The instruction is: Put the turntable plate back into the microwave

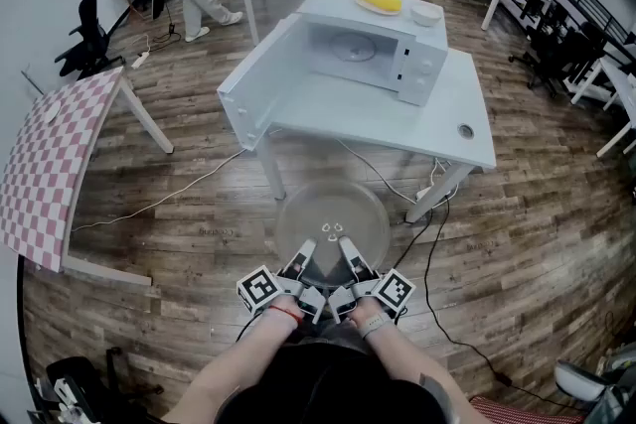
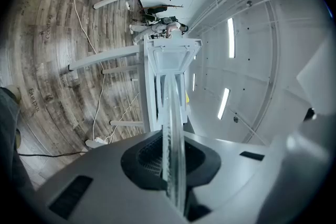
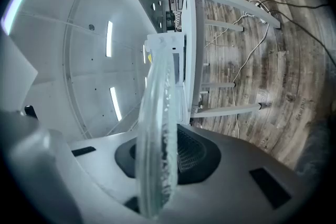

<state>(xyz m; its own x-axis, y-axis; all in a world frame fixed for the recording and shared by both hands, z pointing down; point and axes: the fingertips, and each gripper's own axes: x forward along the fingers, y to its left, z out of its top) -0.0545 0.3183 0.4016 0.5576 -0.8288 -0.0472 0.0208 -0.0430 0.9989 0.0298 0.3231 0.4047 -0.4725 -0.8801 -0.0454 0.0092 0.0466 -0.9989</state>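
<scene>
**One clear glass turntable plate** (image 1: 331, 221): you hold it over the wood floor (image 1: 179, 204), close to you and short of the counter's (image 1: 397, 119) front edge.

**Two tongs:** your left tongs (image 1: 301, 263) and right tongs (image 1: 350, 261) sit side by side, each clamped on the plate's near rim.

**One microwave** (image 1: 417, 65): it stands on the counter with its door (image 1: 260, 79) swung open to your left and its cavity facing you.

**Floor lettering** (image 2: 46, 26): too blurred to read.

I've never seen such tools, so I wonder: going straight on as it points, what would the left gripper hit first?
Probably the open microwave on the white table. The left gripper, jaws shut on the glass turntable plate, looks straight at it; nothing shows between, though depth is unclear.
</scene>
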